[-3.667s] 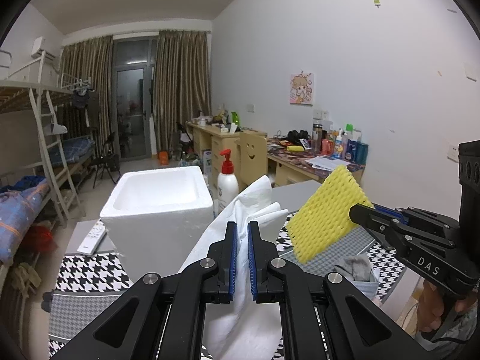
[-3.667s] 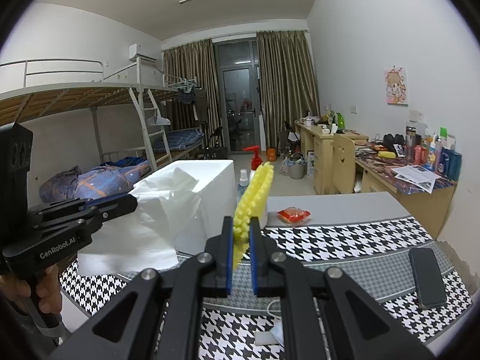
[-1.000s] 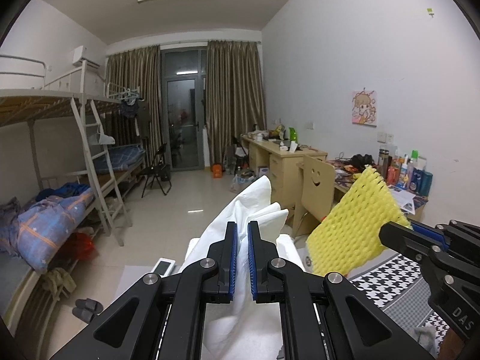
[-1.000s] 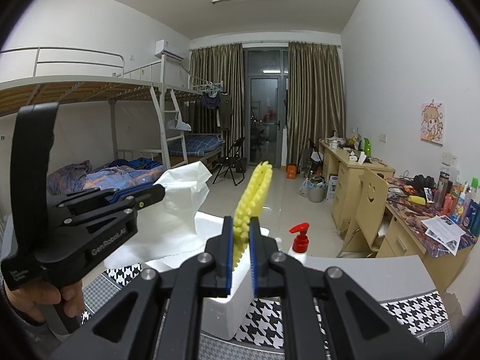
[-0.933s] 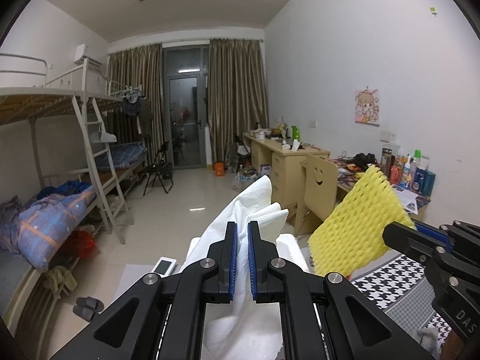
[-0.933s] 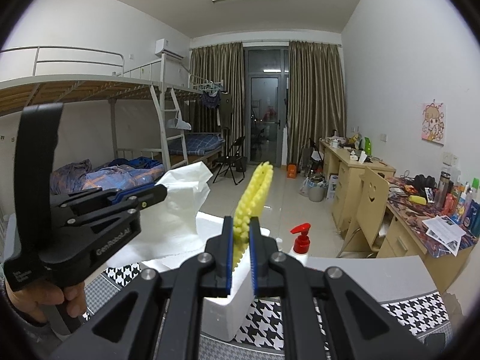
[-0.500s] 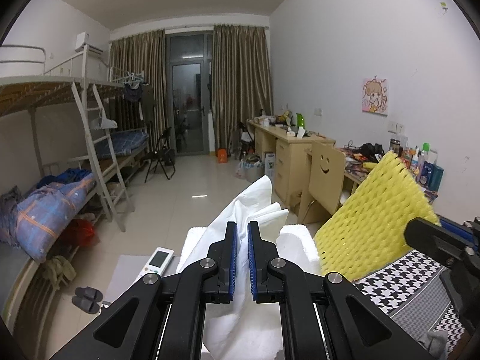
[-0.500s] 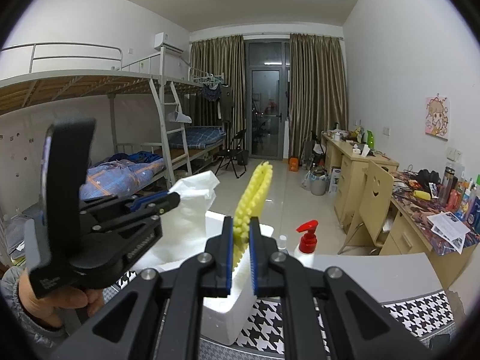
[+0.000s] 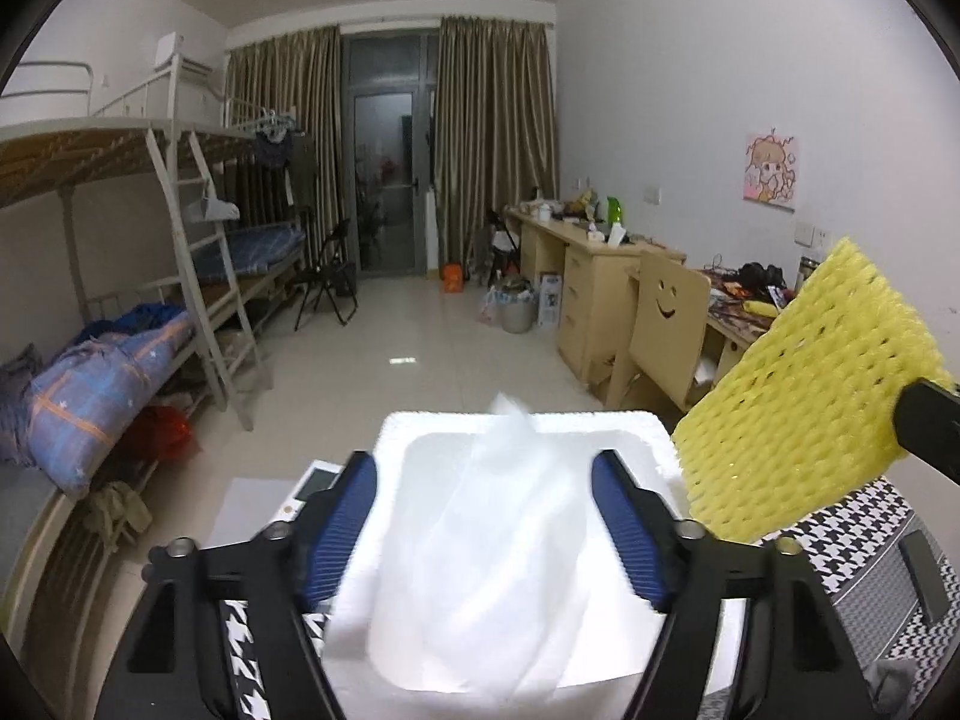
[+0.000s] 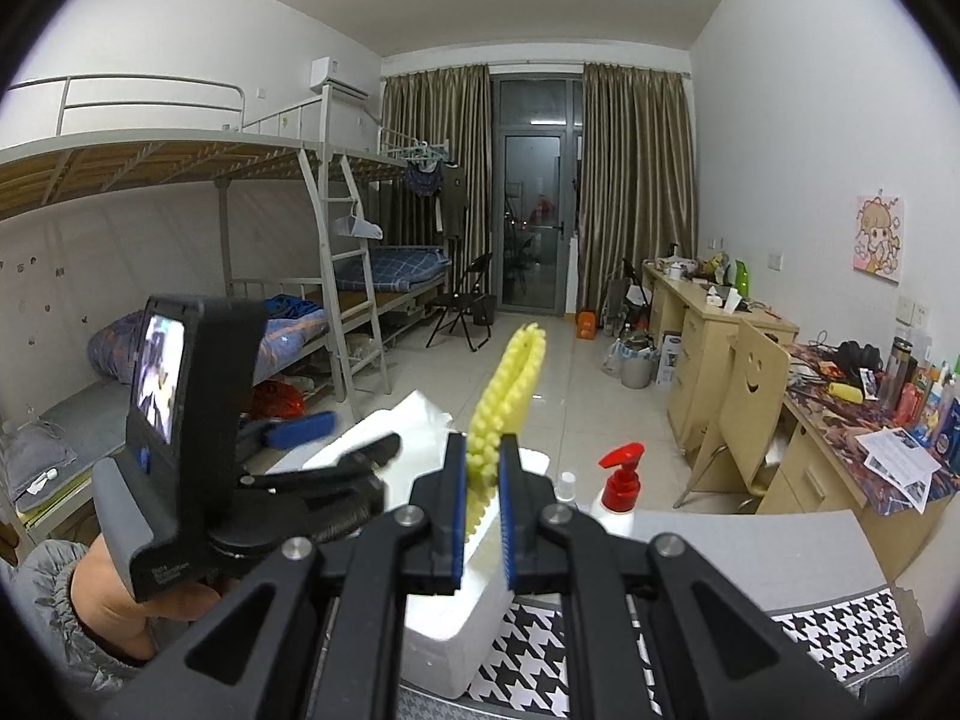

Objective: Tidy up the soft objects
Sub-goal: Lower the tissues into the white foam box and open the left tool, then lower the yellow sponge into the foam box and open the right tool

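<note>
We see white walls, a pale tiled floor (image 9: 420, 336), brown curtains (image 10: 630, 192) flanking what looks like a balcony door (image 10: 531, 204), a metal bunk bed (image 10: 180, 180), wooden desks (image 9: 576, 276).

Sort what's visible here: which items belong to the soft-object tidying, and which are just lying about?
In the job: white foam sheet dropping between the opening left gripper, white foam box, yellow foam net in the right gripper.

Lying about: pump bottle, remote, chair.
</note>
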Tool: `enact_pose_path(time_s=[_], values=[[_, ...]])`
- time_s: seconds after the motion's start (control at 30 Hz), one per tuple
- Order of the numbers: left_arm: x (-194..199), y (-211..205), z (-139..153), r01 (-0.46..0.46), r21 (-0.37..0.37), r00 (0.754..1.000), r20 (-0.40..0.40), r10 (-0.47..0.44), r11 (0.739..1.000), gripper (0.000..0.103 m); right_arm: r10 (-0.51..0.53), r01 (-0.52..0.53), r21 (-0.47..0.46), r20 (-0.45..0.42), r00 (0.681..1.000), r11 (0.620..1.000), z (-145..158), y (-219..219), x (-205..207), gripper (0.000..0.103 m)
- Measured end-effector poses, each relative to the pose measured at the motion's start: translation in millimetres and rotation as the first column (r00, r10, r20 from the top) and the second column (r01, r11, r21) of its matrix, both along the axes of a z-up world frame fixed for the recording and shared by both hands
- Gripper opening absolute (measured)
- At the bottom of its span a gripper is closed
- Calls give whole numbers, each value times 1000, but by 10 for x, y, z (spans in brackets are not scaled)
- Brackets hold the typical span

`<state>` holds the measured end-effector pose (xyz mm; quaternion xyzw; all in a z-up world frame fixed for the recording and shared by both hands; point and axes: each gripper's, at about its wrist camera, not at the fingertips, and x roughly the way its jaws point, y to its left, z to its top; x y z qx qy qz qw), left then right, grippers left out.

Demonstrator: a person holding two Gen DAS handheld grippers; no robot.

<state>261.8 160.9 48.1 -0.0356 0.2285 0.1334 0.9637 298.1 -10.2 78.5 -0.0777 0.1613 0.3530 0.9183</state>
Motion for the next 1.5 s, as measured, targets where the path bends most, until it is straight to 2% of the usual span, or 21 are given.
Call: enact_pose_path(time_s=[0.1, 0.33, 0.67, 0.87, 1.23, 1.3, 1.33, 1.37, 1.5], values=[[-83, 54, 45, -17, -16, 1000, 15, 17, 1000, 89, 2, -2, -1, -1, 1000, 1000, -7, 33, 18, 12], [-279, 98, 110, -38, -20, 998, 45, 39, 999, 97, 7, -8, -14, -10, 1000, 1000, -34, 118, 47, 12], [-473, 175, 143, -76, -5, 995, 60, 76, 997, 98, 38, -39, -38, -28, 999, 999, -102, 301, 79, 12], [-573, 335, 135, -133, -10, 989, 64, 134, 991, 102, 45, -48, -49, -54, 998, 998, -128, 405, 143, 12], [-699, 471, 63, -150, -31, 986, 62, 152, 988, 102, 24, -32, -86, -87, 996, 996, -267, 557, 266, 12], [-711, 485, 51, -151, -34, 987, 60, 152, 988, 102, 27, -40, -110, -111, 993, 993, -305, 601, 314, 23], [-719, 493, 48, -152, -35, 986, 61, 154, 988, 102, 27, -44, -125, -130, 991, 991, -331, 619, 342, 45], [-714, 492, 51, -153, -35, 986, 62, 155, 988, 102, 20, -37, -122, -135, 991, 992, -347, 615, 347, 60], [-723, 494, 49, -156, -38, 985, 63, 158, 987, 102, 6, -21, -122, -119, 993, 992, -349, 592, 316, 63]])
